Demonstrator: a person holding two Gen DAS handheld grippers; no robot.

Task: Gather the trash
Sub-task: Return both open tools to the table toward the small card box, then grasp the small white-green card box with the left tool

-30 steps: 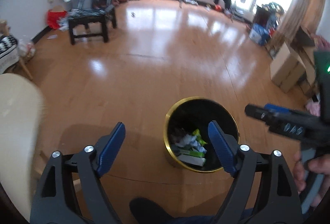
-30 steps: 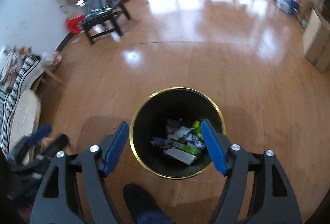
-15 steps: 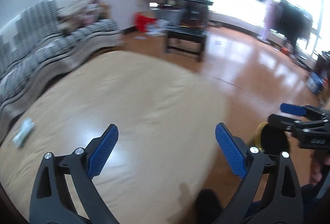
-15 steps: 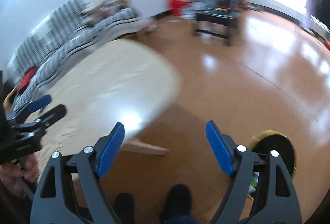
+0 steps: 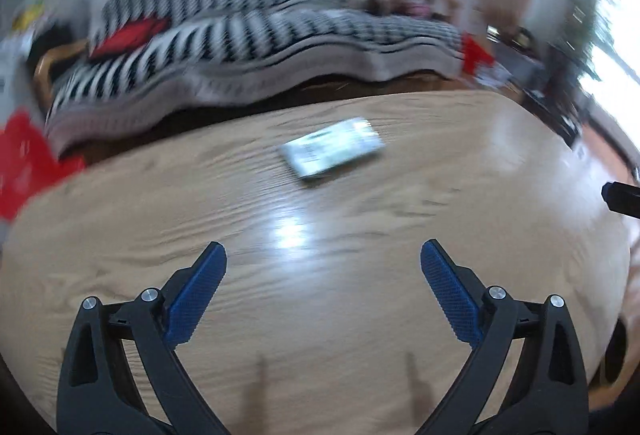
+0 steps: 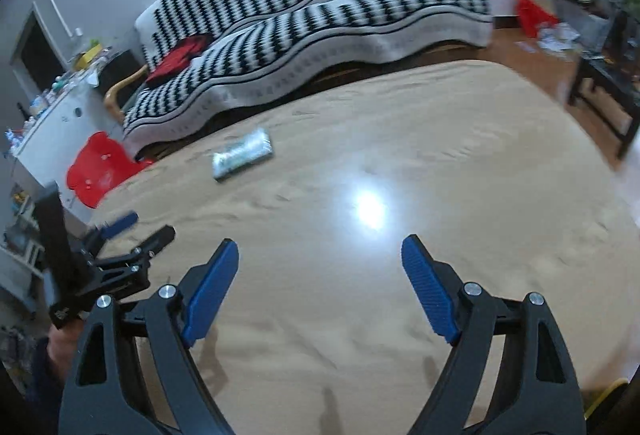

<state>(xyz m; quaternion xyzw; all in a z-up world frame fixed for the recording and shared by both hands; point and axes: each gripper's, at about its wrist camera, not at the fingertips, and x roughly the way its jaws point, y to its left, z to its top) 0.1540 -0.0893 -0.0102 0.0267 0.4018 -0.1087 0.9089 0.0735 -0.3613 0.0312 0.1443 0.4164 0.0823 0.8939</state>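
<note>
While both hover over worktop (image 5: 360, 315), wrapper (image 5: 334, 148) lies flat ahead near far edge, long axis roughly crosswise. Left gripper (image 5: 322, 289) wide, empty, looks lined up closer. Right gripper (image 6: 320, 285) opening, empty; wrapper (image 6: 243, 153) up-left of it.

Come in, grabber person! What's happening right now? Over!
Left gripper jaws wide, empty; right gripper jaws opening, empty. One silvery wrapper lying flat on the table, untouched. Nothing between jaws and wrapper. Over.
</note>
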